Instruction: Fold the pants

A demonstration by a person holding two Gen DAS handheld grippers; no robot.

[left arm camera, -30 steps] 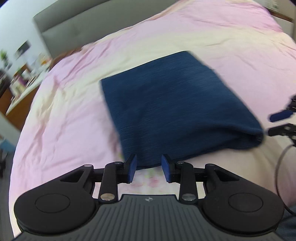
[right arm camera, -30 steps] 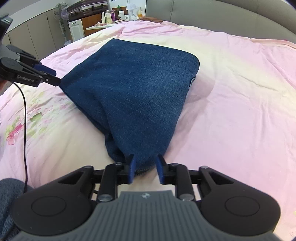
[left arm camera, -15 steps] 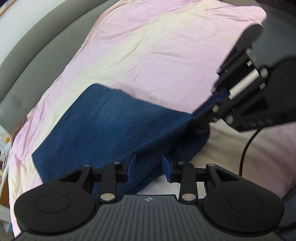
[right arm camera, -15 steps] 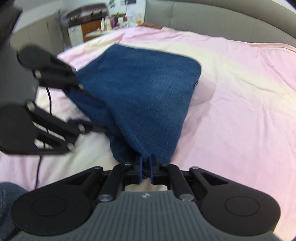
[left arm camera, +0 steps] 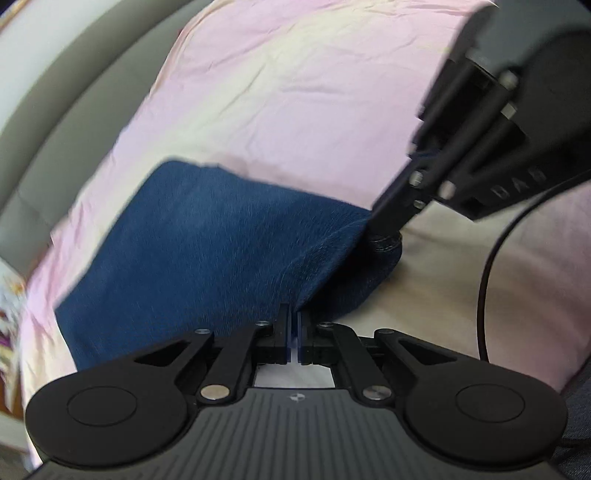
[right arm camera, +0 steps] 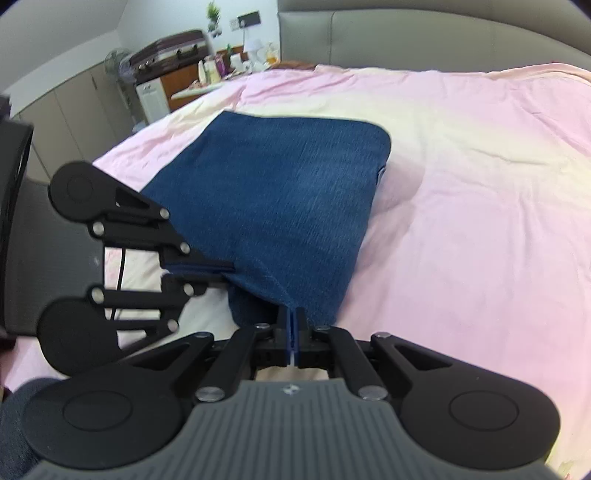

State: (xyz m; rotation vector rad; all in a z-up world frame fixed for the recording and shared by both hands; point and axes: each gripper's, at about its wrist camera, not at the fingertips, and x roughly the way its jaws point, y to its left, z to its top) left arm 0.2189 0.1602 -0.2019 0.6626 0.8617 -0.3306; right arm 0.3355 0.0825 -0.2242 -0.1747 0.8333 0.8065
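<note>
The folded dark blue denim pants [left arm camera: 207, 251] [right arm camera: 288, 192] lie on a pink bedspread [left arm camera: 295, 92]. My left gripper [left arm camera: 294, 314] is at their near corner, its jaws closing down to a pinch on the fabric edge. Close beside it, my right gripper [right arm camera: 291, 314] is shut on the same near end of the pants. In the left wrist view the right gripper [left arm camera: 384, 229] reaches in from the upper right, tips buried in the fabric. In the right wrist view the left gripper [right arm camera: 229, 271] comes in from the left, clamping the fold.
The pink bedspread [right arm camera: 480, 184] spreads wide to the right and beyond the pants. A grey padded headboard [right arm camera: 406, 33] runs along the back. A cluttered nightstand [right arm camera: 221, 70] stands at the far left. A black cable [left arm camera: 491, 258] trails from the right gripper.
My left gripper swung in from the pants' side with open jaws to the near corner beside the right gripper and closed on the fabric. The right gripper's jaws closed on the pants and stayed put.
</note>
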